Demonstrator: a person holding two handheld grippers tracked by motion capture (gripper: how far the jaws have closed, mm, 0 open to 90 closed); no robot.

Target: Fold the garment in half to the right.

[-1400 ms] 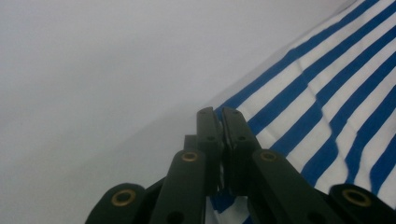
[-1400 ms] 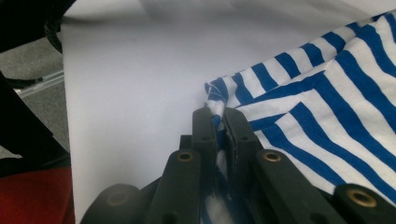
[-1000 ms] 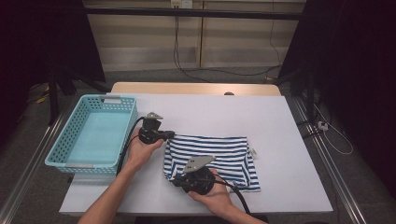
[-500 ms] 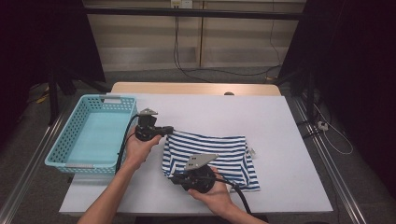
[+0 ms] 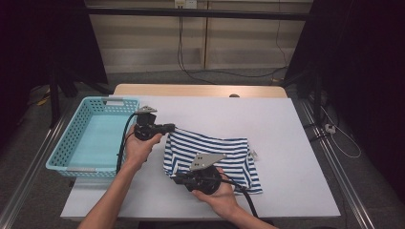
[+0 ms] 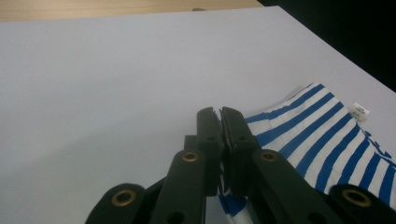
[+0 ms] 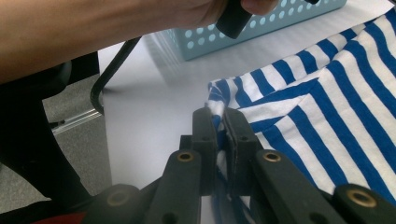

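Your left tongs [image 5: 173,127] are clamped on the far-left corner of the striped shirt [image 5: 215,153] and have lifted it off the bench [image 5: 286,124]; your right tongs [image 5: 175,179] pinch its near-left corner, so a fold looks underway

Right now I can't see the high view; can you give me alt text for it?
Both grippers, left and right, are shut on the left edge of a blue-and-white striped garment on a white table. A turquoise basket sits at the table's left.
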